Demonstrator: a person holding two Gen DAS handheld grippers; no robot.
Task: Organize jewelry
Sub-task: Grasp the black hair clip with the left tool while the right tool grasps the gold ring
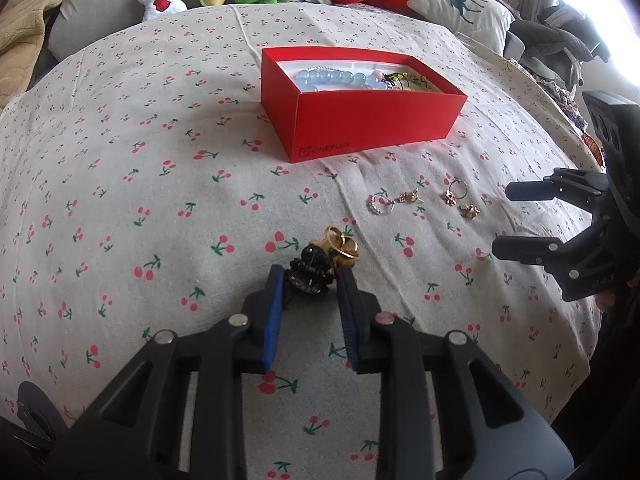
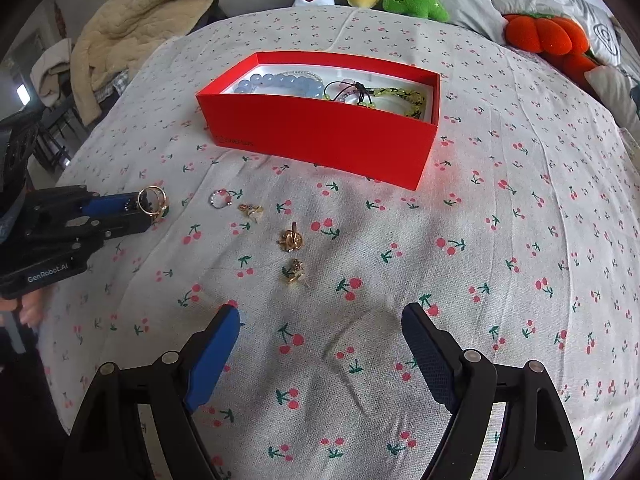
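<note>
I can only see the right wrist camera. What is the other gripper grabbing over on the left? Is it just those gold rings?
Observer: Not just those. The left wrist view shows a black sparkly piece between the blue pads of the left gripper. The gold rings sit just beyond it, touching it.
Operator: Is it squeezing the black thing?
Observer: It looks so. Both pads seem pressed against its sides.
Operator: Is there anything fun that I can't see?
Observer: Yes, there is a pillow with a dark deer printed on it, behind the red box and to the right.
</note>
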